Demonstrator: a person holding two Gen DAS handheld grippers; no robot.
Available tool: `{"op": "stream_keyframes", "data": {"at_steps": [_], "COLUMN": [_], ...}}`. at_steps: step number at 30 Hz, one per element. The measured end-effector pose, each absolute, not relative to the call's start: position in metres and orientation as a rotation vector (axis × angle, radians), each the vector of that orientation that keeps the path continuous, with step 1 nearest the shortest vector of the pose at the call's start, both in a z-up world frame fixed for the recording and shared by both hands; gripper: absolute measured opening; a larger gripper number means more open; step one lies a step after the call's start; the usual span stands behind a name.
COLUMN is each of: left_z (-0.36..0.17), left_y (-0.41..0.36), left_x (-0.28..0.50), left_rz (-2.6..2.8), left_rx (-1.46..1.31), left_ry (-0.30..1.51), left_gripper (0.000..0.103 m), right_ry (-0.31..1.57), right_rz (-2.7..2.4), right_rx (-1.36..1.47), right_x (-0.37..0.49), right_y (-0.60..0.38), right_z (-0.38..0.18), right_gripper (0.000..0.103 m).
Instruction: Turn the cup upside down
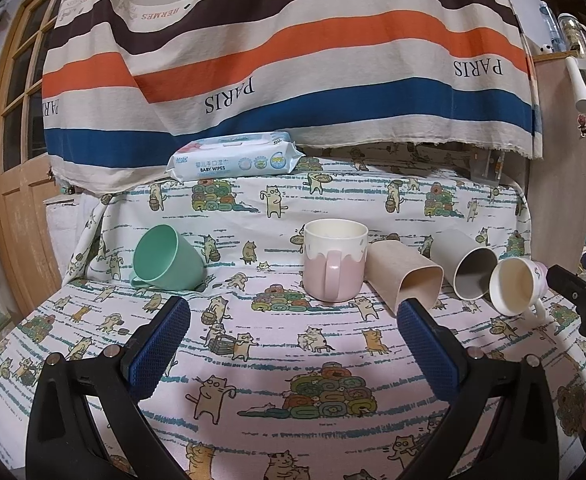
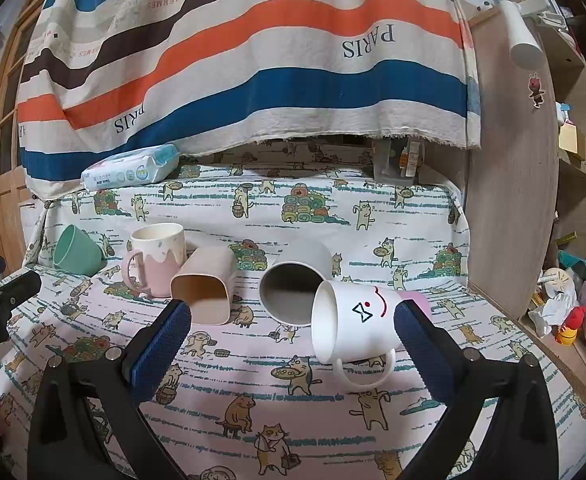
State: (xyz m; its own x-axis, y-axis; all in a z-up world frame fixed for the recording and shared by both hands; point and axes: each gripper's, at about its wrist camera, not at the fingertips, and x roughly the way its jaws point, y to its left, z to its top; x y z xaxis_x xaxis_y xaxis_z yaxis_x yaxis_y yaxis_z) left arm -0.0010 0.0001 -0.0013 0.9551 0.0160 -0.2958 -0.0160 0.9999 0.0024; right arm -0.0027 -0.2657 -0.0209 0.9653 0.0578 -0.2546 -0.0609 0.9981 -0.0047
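Several cups sit in a row on the cat-print cloth. A mint green cup (image 1: 169, 260) lies tilted at the left. A pink and white mug (image 1: 335, 266) stands upright. A beige square cup (image 1: 407, 278), a grey cup (image 1: 467, 266) and a white mug (image 1: 513, 286) lie on their sides. My left gripper (image 1: 293, 316) is open and empty, in front of the pink mug. My right gripper (image 2: 293, 322) is open; the white mug (image 2: 353, 320) with a face print lies between its fingers, close to the right finger (image 2: 417, 332). The grey cup (image 2: 293, 284) and beige cup (image 2: 205, 286) lie behind.
A pack of baby wipes (image 1: 235, 156) lies at the back under a hanging striped cloth (image 1: 293, 60). A wooden panel (image 2: 513, 180) stands at the right, with clutter on a shelf (image 2: 565, 312) beyond. The right gripper's tip (image 1: 581, 292) shows at the left view's right edge.
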Motion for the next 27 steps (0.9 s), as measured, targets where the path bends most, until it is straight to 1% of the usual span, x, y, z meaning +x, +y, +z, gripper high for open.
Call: {"op": "stream_keyframes", "data": {"at_steps": [27], "left_z": [-0.0005], "left_y": [-0.0048], "left_x": [-0.0025], "left_rz": [-0.018], "left_rx": [0.011], "left_ry": [0.3], "left_gripper": [0.103], "right_ry": [0.259], "right_rz": [0.068], "right_rx": [-0.013], "right_x": [-0.0038], "right_y": [-0.2673], "right_z": [-0.0191], "right_gripper": [0.102]}}
